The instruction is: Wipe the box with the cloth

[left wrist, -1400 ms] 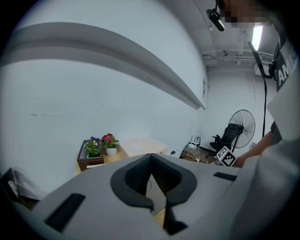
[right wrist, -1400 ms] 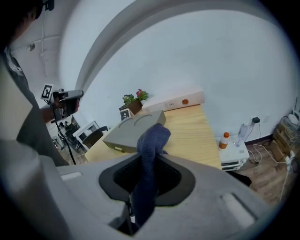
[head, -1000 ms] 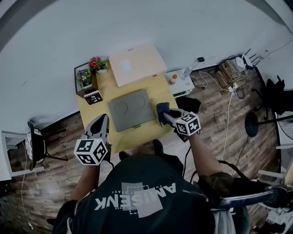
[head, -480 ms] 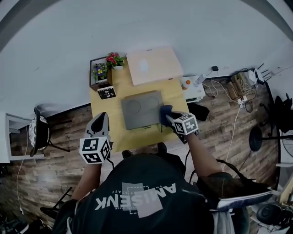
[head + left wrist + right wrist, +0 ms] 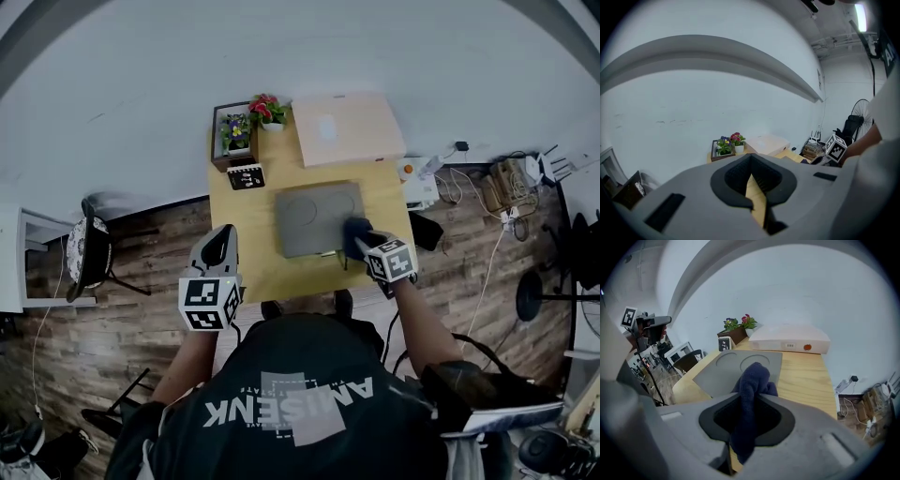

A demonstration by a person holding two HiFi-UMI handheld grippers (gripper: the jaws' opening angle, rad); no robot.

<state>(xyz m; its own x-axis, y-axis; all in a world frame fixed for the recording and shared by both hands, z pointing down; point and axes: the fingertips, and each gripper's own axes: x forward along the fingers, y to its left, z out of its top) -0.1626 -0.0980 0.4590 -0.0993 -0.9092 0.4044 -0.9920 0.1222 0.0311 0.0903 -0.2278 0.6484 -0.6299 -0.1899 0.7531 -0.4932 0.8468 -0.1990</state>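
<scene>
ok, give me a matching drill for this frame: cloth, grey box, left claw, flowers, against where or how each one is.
Things:
1. cloth
2. grey box
3. left claw
4. flowers

Places or states:
A. far-left corner of the table
B. pinched in the right claw
C. holds nothing
D. lies flat, mid-table

Pairs: 1-B, 2-D, 3-C, 4-A

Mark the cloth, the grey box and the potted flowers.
cloth [image 5: 753, 378], right gripper view, bunched top end
grey box [image 5: 314, 217], head view, middle of its top
potted flowers [image 5: 266, 106], head view, the red blooms
</scene>
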